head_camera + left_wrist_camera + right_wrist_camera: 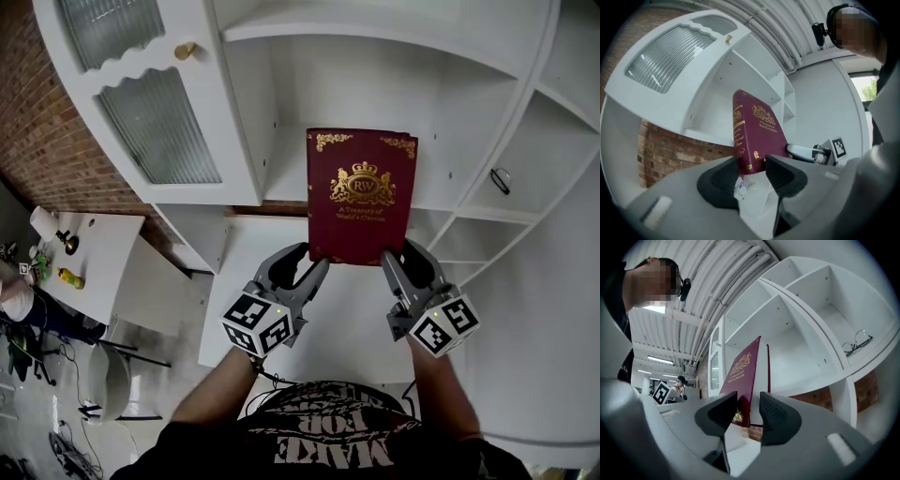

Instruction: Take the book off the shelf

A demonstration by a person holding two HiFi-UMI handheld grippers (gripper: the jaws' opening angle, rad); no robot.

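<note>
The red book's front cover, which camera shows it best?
The head view: the red book faces the camera squarely, crest and title in full. The left gripper view shows spine and cover aslant; the right gripper view sees it nearly edge-on.

Head cam: above the person, facing steeply down on left gripper (302, 268) & right gripper (406, 263), shelf (394, 94) beyond, mid-distance. Each gripper cam sits just behind its own jaws, v. close, facing the shelf from opposite sides. All 3 views share the book (361, 192) & shelf.

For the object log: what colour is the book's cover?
The book is dark red with gold ornament, clearest in the head view.
</note>
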